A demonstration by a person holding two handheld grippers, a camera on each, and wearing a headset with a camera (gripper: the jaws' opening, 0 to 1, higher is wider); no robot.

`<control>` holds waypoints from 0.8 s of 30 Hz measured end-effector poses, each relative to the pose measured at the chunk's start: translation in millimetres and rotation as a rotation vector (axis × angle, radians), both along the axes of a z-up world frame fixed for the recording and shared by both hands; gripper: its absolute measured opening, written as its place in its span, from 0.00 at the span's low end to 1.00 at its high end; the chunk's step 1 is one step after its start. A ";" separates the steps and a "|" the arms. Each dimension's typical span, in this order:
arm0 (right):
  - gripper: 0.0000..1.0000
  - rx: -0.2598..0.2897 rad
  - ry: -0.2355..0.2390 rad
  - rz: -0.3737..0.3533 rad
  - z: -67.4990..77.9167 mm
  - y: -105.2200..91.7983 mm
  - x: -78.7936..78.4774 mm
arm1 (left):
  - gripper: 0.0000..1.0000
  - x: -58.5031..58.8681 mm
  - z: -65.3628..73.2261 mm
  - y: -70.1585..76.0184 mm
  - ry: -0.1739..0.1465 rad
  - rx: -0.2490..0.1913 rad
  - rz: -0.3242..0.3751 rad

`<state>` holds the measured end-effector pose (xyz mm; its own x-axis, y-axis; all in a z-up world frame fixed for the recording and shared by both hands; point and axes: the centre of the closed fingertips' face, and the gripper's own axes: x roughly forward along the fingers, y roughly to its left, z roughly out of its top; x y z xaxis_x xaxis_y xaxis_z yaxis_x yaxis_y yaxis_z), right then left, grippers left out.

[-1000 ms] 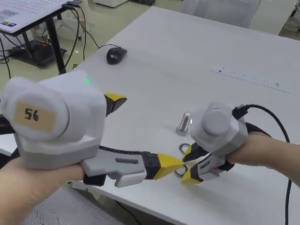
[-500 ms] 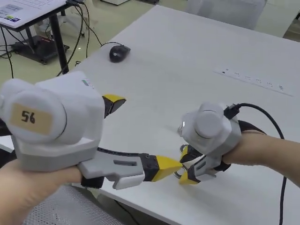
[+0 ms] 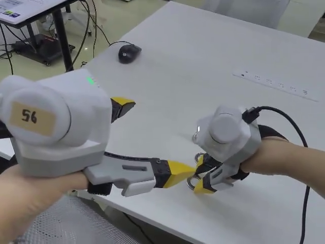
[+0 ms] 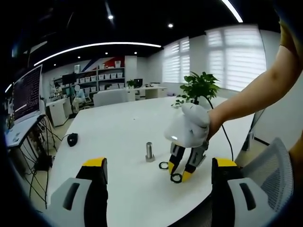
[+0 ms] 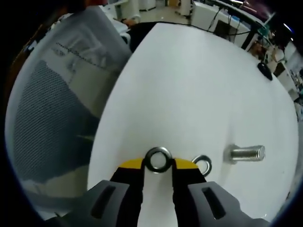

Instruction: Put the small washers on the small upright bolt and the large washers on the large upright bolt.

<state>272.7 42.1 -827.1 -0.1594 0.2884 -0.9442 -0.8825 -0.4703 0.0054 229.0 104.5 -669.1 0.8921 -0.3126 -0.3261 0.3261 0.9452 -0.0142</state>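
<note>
Pinching anything, that right gripper (image 5: 158, 165)?

Yes. Its two yellow tips are pressed in on a washer (image 5: 158, 159), one tip on each side of the ring. In the right gripper view the ring's hole faces the camera.

Where is that over the table (image 3: 213, 61)?

Close to the near edge, on the person's side. In the left gripper view the washer sits at the low end of the tips, right by the tabletop. Whether it touches the top I cannot tell.

And the other parts?

A second washer (image 5: 202, 164) lies flat on the table just beside the right gripper's tips, apart from the held one. The bolt (image 4: 150, 151) stands upright just past it, farther from the near edge.

The left gripper (image 4: 158, 161)?

Jaws spread wide, aimed across at the right gripper. In the head view its lower yellow tip comes very near the right gripper's tips.

Anything else?

A mouse (image 3: 129, 52) near the left edge, a power strip (image 3: 271, 84) toward the far side, and a mesh chair (image 5: 42, 118) off the near edge.
</note>
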 end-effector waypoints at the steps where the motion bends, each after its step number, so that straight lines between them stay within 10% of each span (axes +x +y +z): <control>1: 0.22 -0.001 0.009 -0.016 0.4 -0.1 0.6 | 0.91 0.0 0.1 -0.3 -0.001 0.000 -0.001; 11: 0.22 0.022 -0.012 -0.019 26.3 0.8 15.9 | 0.91 2.9 -3.0 -1.7 0.010 -0.004 -0.008; 24: 0.22 0.095 -0.115 -0.055 84.1 22.9 75.2 | 0.92 8.9 -3.6 -3.4 0.006 -0.005 -0.022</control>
<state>347.9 65.0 -743.1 -0.0335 0.3823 -0.9234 -0.8990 -0.4152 -0.1393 237.9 101.1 -672.7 0.8830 -0.3337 -0.3301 0.3465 0.9378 -0.0212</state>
